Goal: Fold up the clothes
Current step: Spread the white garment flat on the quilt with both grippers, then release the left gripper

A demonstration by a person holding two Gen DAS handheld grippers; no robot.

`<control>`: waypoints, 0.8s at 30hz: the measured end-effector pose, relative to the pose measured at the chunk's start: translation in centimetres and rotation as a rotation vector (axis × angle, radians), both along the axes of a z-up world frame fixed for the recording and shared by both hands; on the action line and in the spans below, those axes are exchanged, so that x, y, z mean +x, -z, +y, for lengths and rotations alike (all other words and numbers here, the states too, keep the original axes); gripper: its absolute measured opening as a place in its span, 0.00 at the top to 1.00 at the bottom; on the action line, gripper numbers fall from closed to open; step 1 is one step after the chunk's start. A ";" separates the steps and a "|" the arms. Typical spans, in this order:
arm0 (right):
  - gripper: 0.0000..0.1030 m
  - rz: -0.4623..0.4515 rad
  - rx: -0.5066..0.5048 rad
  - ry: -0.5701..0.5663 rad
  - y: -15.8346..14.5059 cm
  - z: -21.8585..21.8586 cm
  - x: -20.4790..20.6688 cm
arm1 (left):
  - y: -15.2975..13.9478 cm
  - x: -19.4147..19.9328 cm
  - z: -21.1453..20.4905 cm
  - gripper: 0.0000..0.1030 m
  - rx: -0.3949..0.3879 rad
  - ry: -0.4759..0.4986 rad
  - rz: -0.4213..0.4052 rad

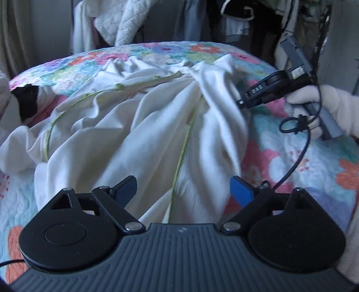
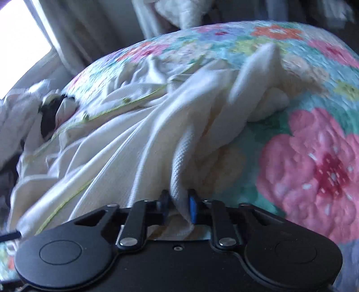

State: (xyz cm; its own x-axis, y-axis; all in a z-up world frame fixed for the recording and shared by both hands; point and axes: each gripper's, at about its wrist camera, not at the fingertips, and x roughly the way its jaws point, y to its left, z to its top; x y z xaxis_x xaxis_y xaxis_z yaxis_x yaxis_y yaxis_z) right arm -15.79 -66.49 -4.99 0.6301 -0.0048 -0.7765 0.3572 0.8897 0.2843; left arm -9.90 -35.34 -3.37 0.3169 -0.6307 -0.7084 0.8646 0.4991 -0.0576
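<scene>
A: Eyes on the white garment (image 1: 139, 125), green piping along its seams, lying rumpled across the middle of the floral quilt (image 1: 314, 161). Not a single fold in it yet.

B: And the right gripper (image 2: 179, 202) is clamped on a bunched ridge of that cloth; you can see the waffle weave pinched between the blue pads. That's the anchor, I'd say, keeping one side taut.

A: Right, hence those pleats fanning away from the pinch. The left gripper (image 1: 184, 191)?

B: Jaws spread wide, nothing between them, hanging just above the near hem. It looks set to take a second hold.

A: From the left wrist view, the gloved hand (image 1: 325, 110) carries the right gripper at the garment's right edge.

B: Room to work? Bare quilt to the right and along the far edge. On the left, a black-and-white item (image 1: 28, 103) lies near the fabric's margin, so that side is tighter.

A: Beyond the bed, hanging clothes (image 1: 125, 20), well apart.
</scene>
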 end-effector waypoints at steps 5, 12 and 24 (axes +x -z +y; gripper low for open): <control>0.91 0.002 -0.054 -0.002 -1.9 0.6 -0.1 | 1.8 1.0 -0.4 0.12 0.015 -0.061 0.036; 0.94 0.033 -0.125 -0.009 -4.9 1.0 -2.2 | 1.8 1.0 -1.8 0.12 0.076 -0.066 -0.020; 0.95 0.043 -0.082 0.087 -4.8 0.6 -3.9 | 1.1 3.3 -1.3 0.12 0.037 -0.082 0.044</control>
State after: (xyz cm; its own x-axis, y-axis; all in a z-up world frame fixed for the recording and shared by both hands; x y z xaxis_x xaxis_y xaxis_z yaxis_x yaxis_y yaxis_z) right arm -19.68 -65.93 -0.15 0.5903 -0.1225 -0.7978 0.4444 0.8745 0.1945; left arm -6.65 -36.67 -4.51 0.3345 -0.5768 -0.7452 0.8179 0.5706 -0.0746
